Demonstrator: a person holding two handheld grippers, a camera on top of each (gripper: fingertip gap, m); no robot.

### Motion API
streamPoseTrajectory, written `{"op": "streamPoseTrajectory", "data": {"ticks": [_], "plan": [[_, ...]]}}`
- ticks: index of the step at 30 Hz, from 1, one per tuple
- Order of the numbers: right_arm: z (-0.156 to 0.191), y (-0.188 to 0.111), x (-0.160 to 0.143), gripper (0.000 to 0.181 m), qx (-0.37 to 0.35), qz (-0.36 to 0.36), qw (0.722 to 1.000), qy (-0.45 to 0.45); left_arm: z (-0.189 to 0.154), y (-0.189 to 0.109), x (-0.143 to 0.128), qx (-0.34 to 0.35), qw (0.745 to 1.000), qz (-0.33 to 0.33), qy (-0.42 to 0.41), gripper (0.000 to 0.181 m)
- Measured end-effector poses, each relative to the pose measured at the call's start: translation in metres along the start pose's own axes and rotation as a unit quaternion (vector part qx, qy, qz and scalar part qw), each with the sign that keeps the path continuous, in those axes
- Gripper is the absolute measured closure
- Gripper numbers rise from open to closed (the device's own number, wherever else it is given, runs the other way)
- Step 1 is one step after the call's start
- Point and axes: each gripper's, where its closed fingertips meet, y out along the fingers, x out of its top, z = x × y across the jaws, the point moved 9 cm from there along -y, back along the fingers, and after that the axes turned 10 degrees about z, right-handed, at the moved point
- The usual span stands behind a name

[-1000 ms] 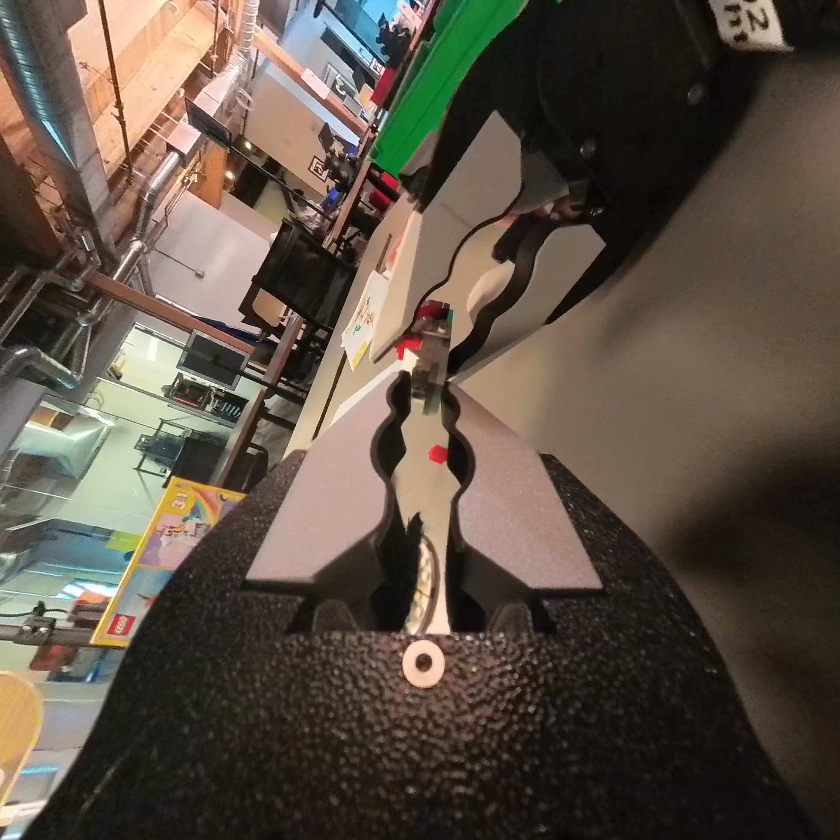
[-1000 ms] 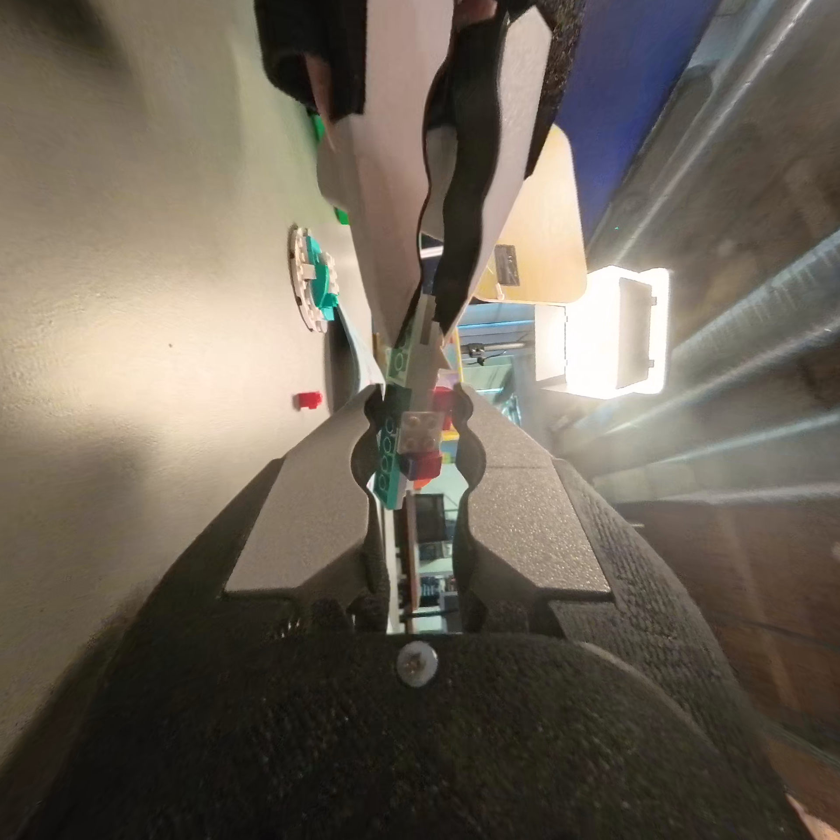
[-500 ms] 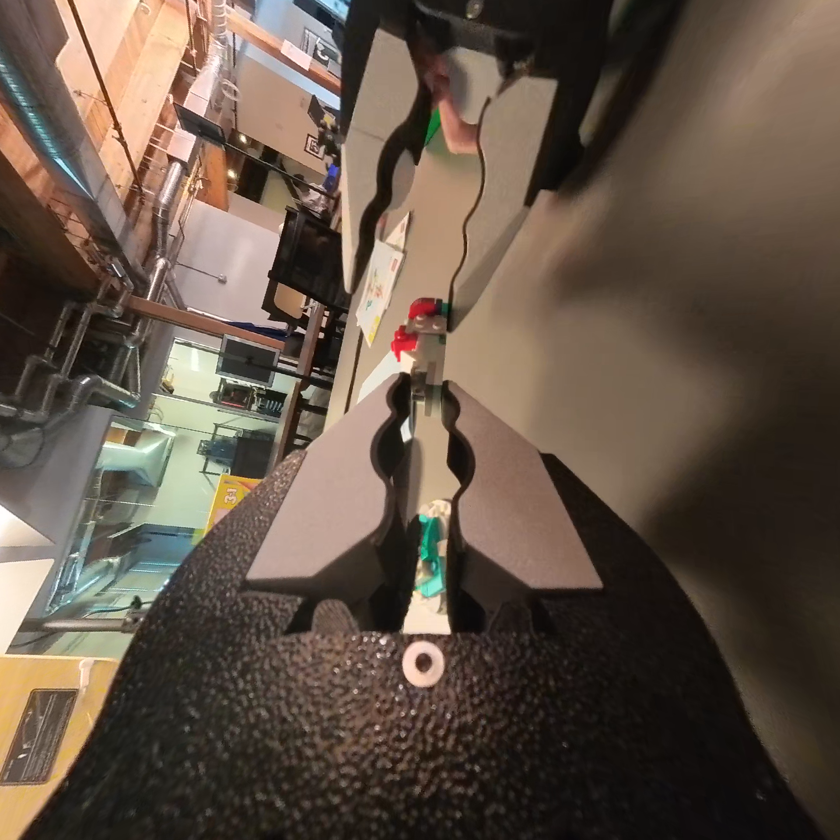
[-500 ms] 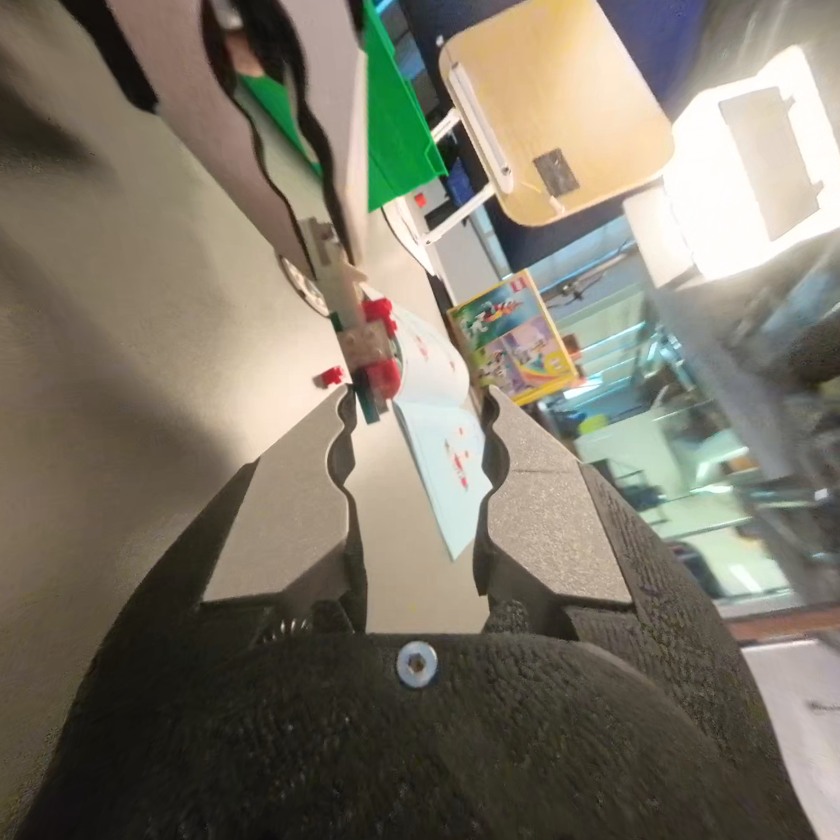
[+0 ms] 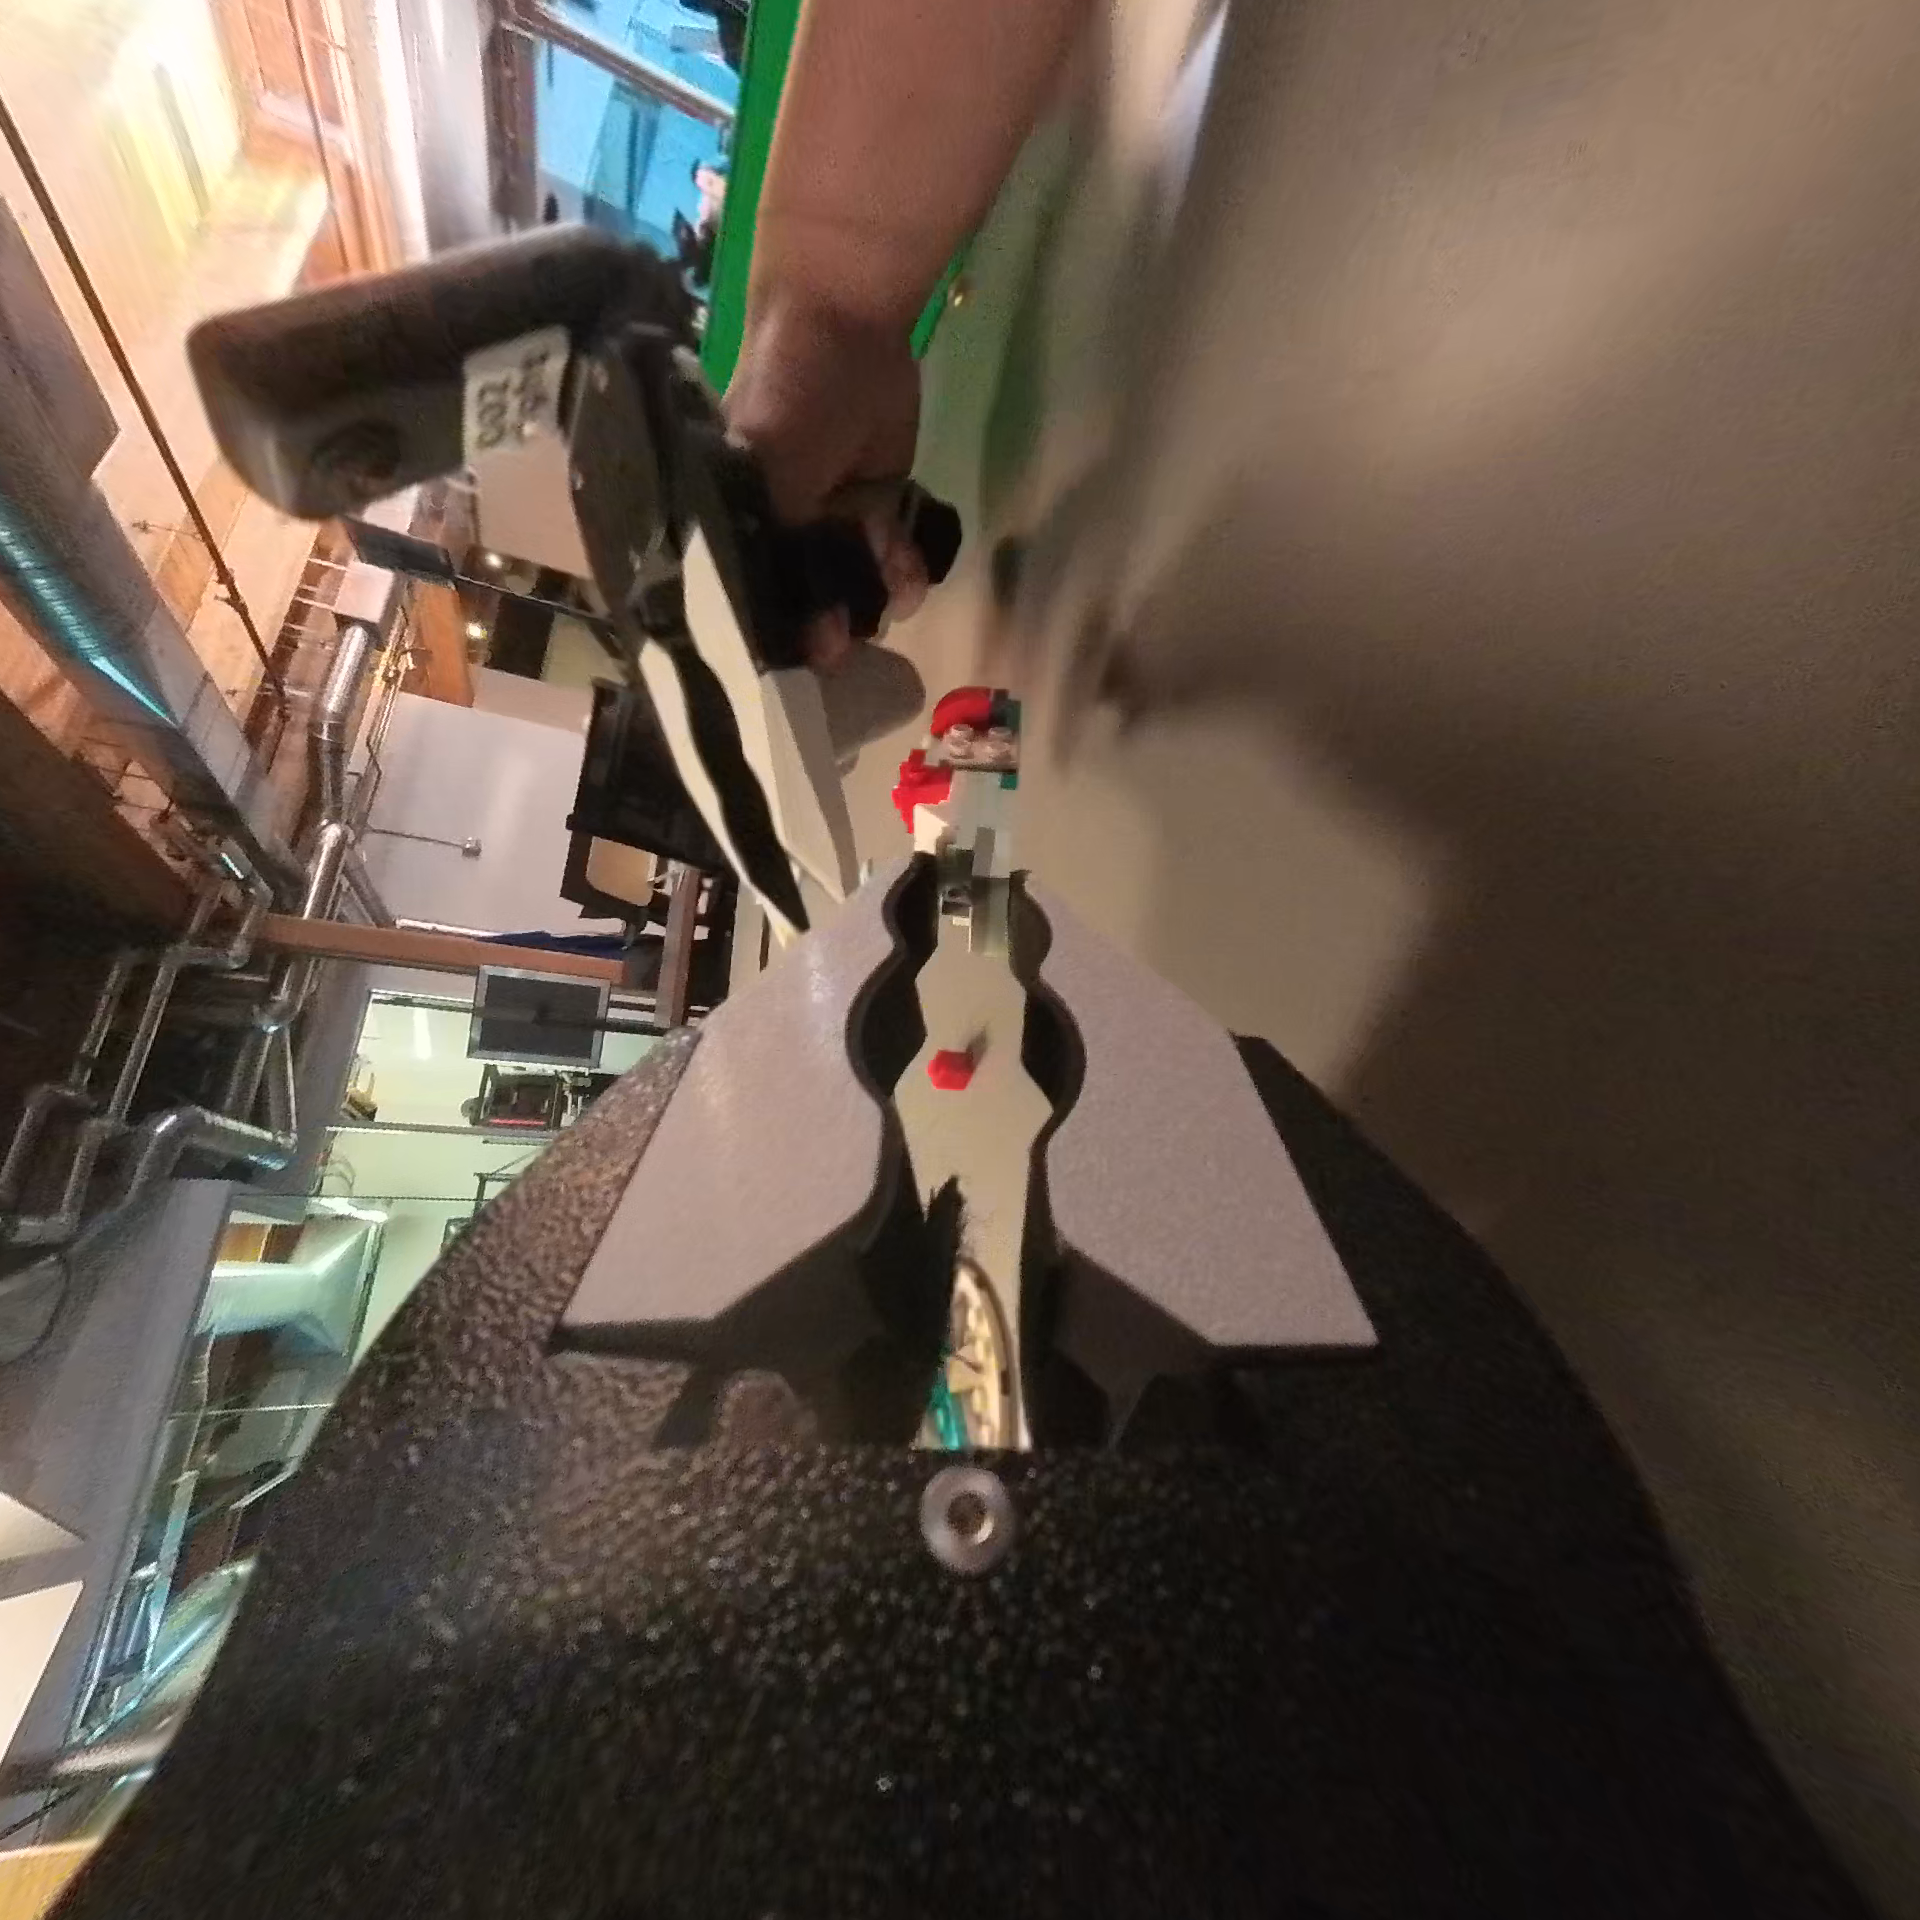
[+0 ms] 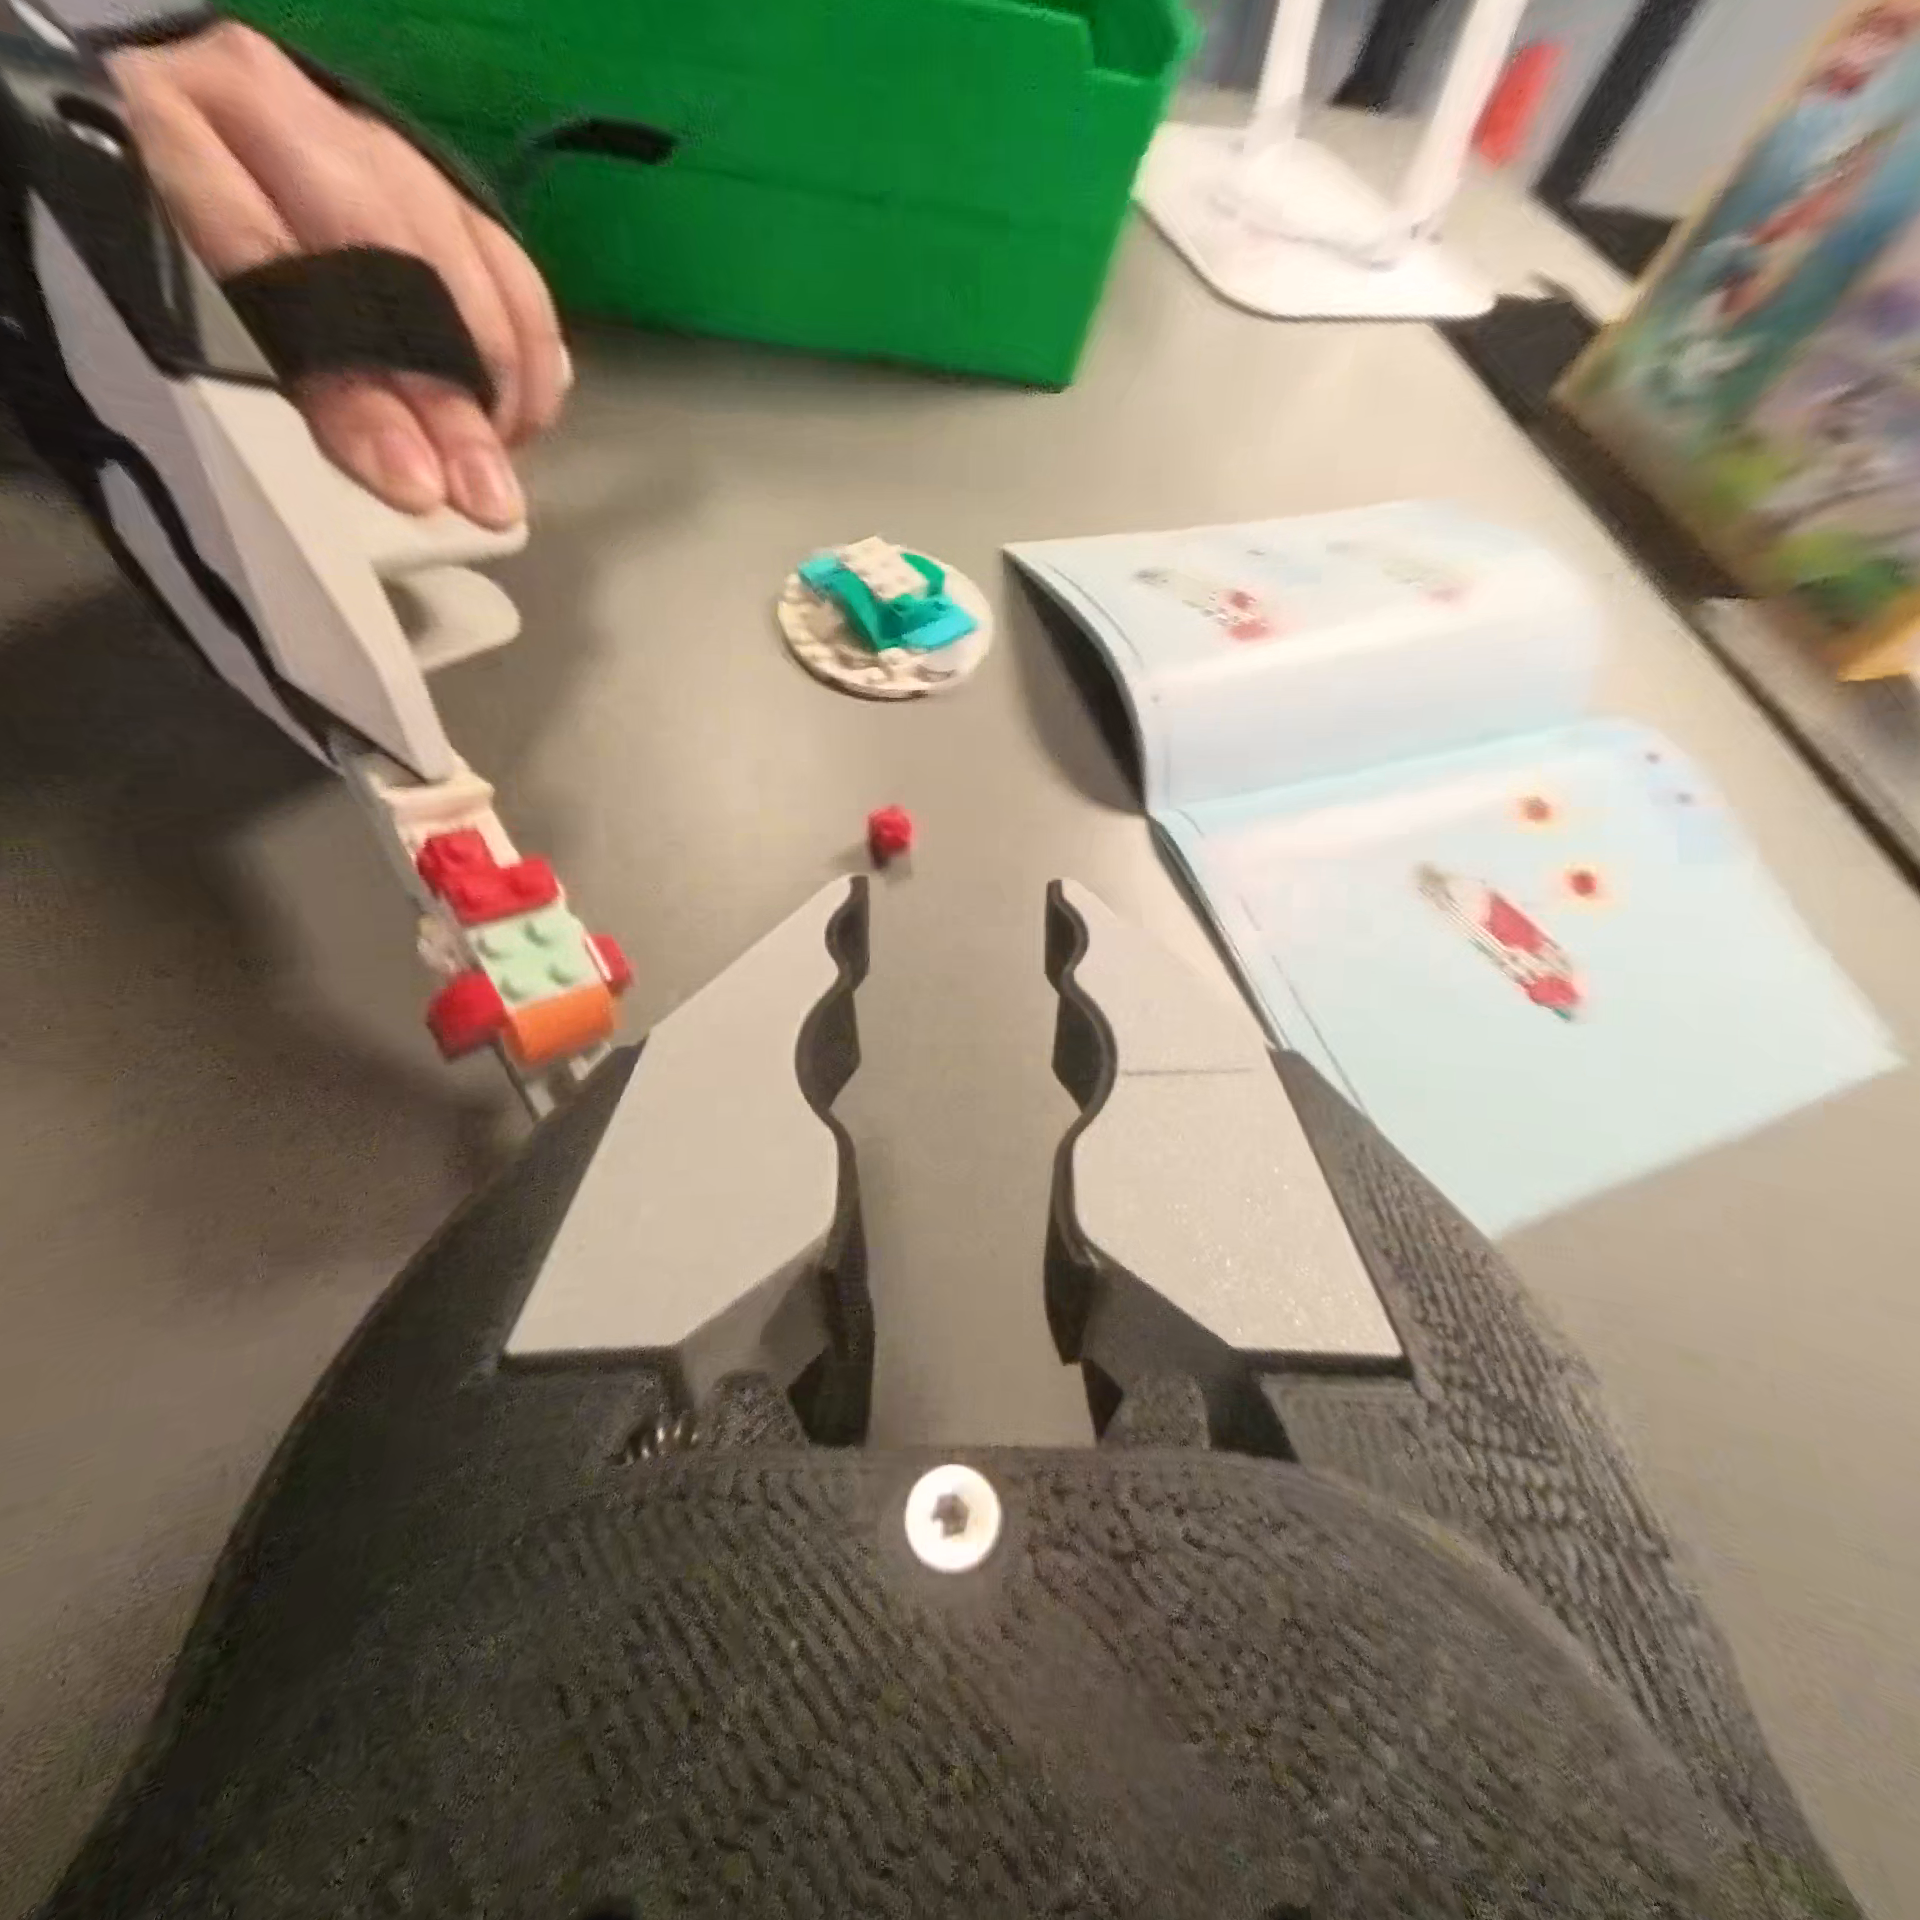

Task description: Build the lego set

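Observation:
My left gripper is shut on the white stem of a small lego model with red, grey and teal bricks, held above the grey table. In the right wrist view the model shows red, pale green and orange bricks and hangs from the left gripper at the left. My right gripper is open and empty, to the right of the model. A small loose red brick lies on the table just beyond its fingertips. It also shows in the left wrist view.
A round white plate with teal bricks sits farther back. An open instruction booklet lies at the right. A green bin, a white stand and the set's box stand at the back.
My right gripper has opened, let go of the model and swung away to face down at the table. My left gripper still holds the model.

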Motion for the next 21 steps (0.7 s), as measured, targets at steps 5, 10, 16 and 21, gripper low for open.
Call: {"op": "streamPoseTrajectory", "data": {"ticks": [5,10,16,21], "plan": [[0.0,0.029,0.015,0.153,0.088,0.054,0.994,-0.024,0.0,0.001,-0.001,-0.003,1.0,0.001,-0.002,0.17],[-0.004,0.043,0.016,0.16,0.123,0.088,0.988,-0.033,-0.002,0.001,0.0,-0.007,1.0,0.002,0.002,0.17],[-0.009,0.049,0.009,0.163,0.133,0.104,0.984,-0.057,-0.001,0.001,0.0,-0.009,1.0,0.004,0.003,0.17],[-0.007,0.057,0.012,0.166,0.145,0.093,0.983,-0.06,-0.002,0.001,0.0,-0.013,1.0,0.005,0.005,0.17]]}}
